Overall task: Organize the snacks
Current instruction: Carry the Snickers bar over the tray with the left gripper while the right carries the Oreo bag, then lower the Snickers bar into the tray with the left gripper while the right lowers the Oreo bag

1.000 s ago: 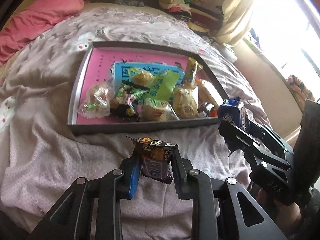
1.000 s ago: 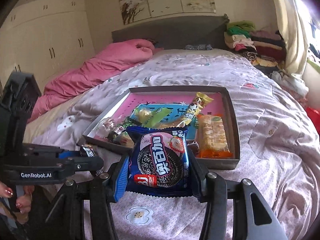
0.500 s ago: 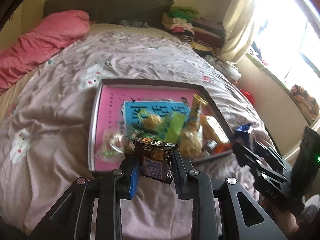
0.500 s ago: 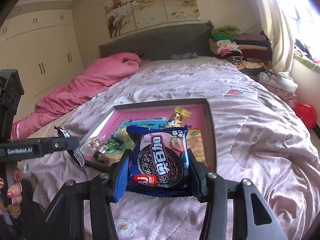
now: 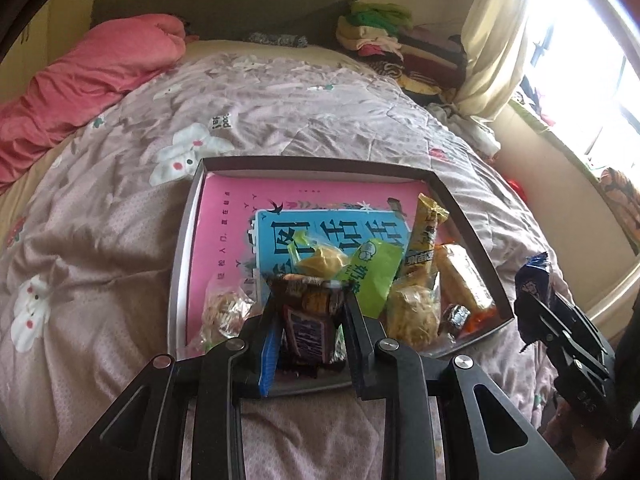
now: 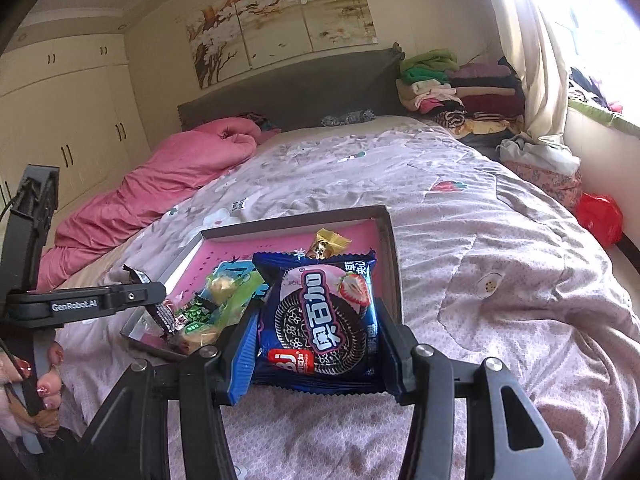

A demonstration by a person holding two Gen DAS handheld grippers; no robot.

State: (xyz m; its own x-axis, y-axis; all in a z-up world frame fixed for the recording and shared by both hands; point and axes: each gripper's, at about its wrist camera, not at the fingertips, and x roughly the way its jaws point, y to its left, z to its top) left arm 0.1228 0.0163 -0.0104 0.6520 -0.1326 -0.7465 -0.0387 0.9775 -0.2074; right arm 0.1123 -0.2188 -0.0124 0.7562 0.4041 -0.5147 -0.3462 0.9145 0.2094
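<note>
On the bed (image 5: 120, 208), under a pale floral quilt, a shallow grey-rimmed tray (image 5: 181, 248) with a pink floor, lying toward the foot end. Inside the tray, crowded into its near right corner: a blue printed sheet (image 5: 320, 232), a lime-green packet (image 5: 376, 268), a tall yellow packet (image 5: 426, 232) leaning along the right rim, an orange-edged biscuit pack (image 5: 460, 280) just beside it, a clear bag of pale biscuits (image 5: 412, 312), and another clear bag (image 5: 224, 308) near the left rim. Far half of the pink floor bare.

Above the tray's near edge, left claw (image 5: 310, 320) clenched on a small dark chocolate bar (image 5: 308, 320), wrapper upright, top seam fanning out over the pads. To the right of the tray's near right corner, right claw (image 6: 316, 328) grasping a dark blue cookie packet (image 6: 320, 316) by both side edges, printed face with cookie and strawberry turned toward the camera, held clear of the quilt.

At the head of the bed, a rumpled pink duvet (image 6: 168, 184) along the left edge; folded clothes (image 6: 440, 84) stacked at the far right corner.
</note>
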